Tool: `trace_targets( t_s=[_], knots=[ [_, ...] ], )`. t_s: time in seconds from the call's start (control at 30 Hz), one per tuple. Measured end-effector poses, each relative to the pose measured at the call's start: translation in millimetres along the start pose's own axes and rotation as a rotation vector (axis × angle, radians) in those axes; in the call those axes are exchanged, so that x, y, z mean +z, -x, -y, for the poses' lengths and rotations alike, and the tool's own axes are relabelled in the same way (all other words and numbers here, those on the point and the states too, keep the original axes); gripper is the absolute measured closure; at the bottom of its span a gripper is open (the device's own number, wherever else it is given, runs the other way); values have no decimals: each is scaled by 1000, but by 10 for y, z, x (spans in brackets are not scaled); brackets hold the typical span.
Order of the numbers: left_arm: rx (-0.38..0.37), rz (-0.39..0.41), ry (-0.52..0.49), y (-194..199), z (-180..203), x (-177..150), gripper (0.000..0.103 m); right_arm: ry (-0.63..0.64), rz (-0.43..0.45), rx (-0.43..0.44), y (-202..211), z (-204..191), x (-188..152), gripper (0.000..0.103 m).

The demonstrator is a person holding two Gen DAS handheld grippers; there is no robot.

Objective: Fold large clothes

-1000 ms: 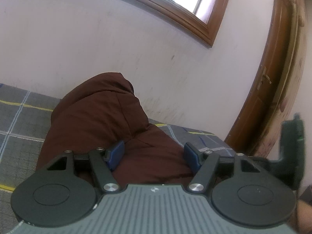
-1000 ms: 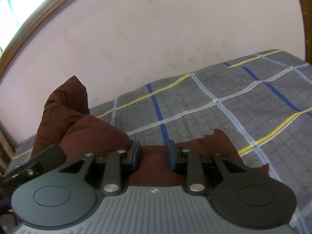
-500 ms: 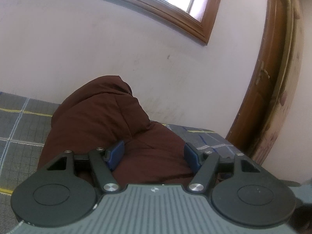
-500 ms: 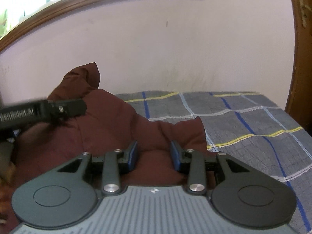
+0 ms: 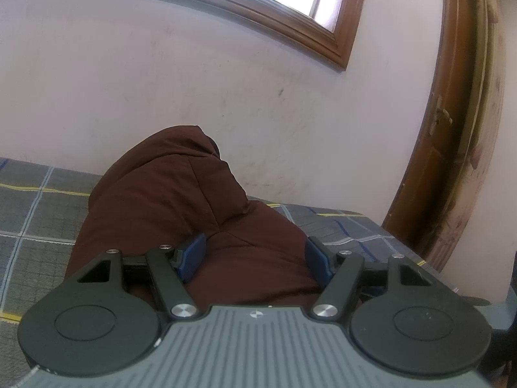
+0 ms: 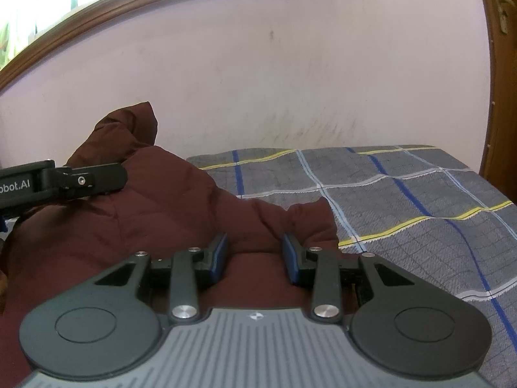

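Observation:
A dark maroon padded jacket (image 5: 168,200) lies bunched on a grey plaid bed (image 5: 32,213), one part standing up against the wall. My left gripper (image 5: 255,257) is open, its blue pads on either side of a fold of the jacket. My right gripper (image 6: 255,257) is open over the jacket's near edge (image 6: 168,220), with nothing held. The left gripper's side shows at the left of the right wrist view (image 6: 64,181), over the jacket.
The plaid bed cover (image 6: 404,200) stretches to the right of the jacket. A pale wall (image 5: 161,90) runs behind the bed, with a wooden window frame (image 5: 290,29) above. A wooden door frame (image 5: 452,148) stands at the right.
The right gripper has swung left and tilted up, bringing the jacket and the left gripper into view, and its jaws have spread a little. The left gripper has tilted up slightly.

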State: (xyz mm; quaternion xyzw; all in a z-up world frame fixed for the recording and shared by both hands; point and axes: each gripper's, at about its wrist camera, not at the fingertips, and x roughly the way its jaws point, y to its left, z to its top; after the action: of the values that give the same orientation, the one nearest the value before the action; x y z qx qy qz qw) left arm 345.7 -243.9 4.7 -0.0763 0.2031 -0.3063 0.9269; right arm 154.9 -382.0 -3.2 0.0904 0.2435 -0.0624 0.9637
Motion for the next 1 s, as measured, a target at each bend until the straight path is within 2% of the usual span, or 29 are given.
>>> trace_targets(
  t_s=[0.2,1.0],
  knots=[
    [10,3,-7,5,24,-8,34,-31,-8,30,-40,72,21,68],
    [42,10,-56,-1,95,-33,34,-39,15,36,-21,83,16,68]
  ],
)
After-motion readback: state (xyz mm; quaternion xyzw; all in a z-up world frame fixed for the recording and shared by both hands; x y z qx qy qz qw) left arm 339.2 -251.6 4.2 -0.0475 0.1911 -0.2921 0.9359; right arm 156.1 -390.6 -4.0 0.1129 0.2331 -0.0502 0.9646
